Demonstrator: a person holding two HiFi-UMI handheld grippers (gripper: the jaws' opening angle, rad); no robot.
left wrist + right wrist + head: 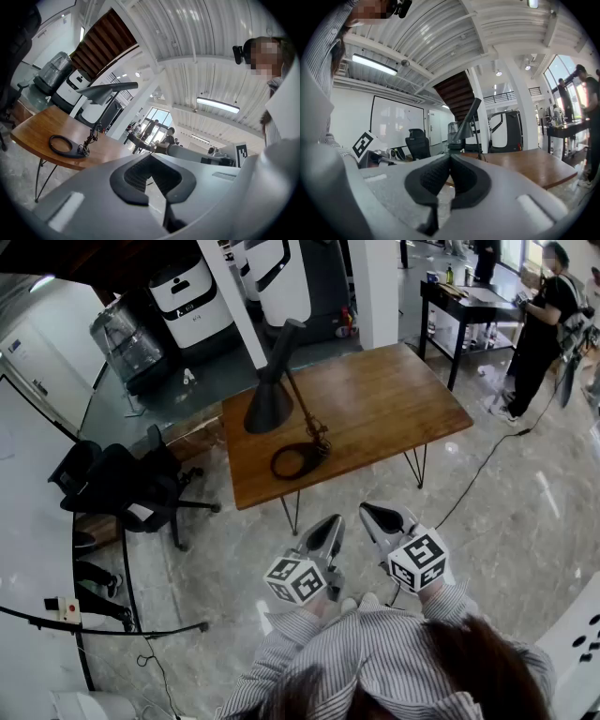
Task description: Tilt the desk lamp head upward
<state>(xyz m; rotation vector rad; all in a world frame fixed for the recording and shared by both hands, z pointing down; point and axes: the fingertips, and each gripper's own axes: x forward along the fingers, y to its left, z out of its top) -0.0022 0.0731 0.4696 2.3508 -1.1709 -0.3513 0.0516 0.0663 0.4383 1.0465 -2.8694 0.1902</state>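
Note:
A black desk lamp stands on the wooden table (375,399). Its cone head (269,404) points down at the table's left part, its thin arm (302,399) slopes to a ring base (292,461) near the front edge. The head (101,92) and the base (61,144) also show in the left gripper view, and the head (465,125) in the right gripper view. My left gripper (332,525) and right gripper (373,513) are held side by side over the floor, short of the table. Both are shut and hold nothing.
A black office chair (127,486) stands left of the table. White machines (192,298) line the back. A person (542,329) stands by a dark side table (469,301) at the far right. A black cable (487,460) runs across the tiled floor.

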